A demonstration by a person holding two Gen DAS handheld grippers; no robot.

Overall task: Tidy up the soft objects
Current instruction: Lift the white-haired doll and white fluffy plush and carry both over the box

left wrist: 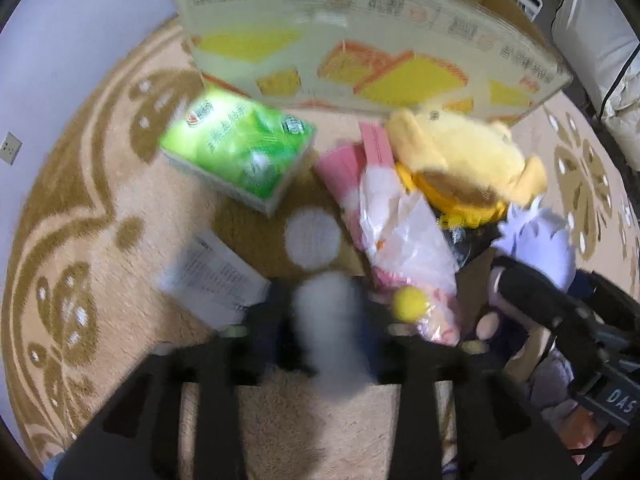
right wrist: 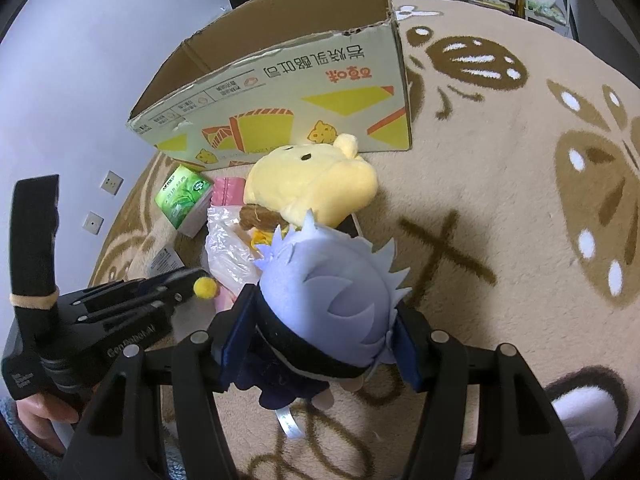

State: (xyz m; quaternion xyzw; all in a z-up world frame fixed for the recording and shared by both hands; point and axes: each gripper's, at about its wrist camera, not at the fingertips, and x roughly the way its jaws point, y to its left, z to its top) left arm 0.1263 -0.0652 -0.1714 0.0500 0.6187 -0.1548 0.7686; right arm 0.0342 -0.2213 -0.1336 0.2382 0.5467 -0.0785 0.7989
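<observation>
My right gripper (right wrist: 324, 344) is shut on a plush doll (right wrist: 332, 280) with lavender spiky hair and dark blue clothes, its pads pressing both sides. In the blurred left wrist view, a white fluffy thing (left wrist: 328, 328) sits between the fingers of my left gripper (left wrist: 328, 336); the blur hides whether the pads press it. Ahead lie a yellow bear plush (left wrist: 460, 152) (right wrist: 316, 184), a clear plastic bag (left wrist: 404, 240) (right wrist: 228, 248) with pink contents, and a yellow pom-pom (left wrist: 410, 304) (right wrist: 205, 287). The left gripper (right wrist: 160, 288) reaches in from the left, its tips by the pom-pom.
An open printed cardboard box (right wrist: 280, 92) (left wrist: 360, 40) stands behind the pile, against the wall. A green tissue pack (left wrist: 240, 148) (right wrist: 182, 196) and a printed leaflet (left wrist: 216, 276) lie to the left. Everything rests on a beige patterned carpet (right wrist: 500, 200). Shelves stand far back on the right.
</observation>
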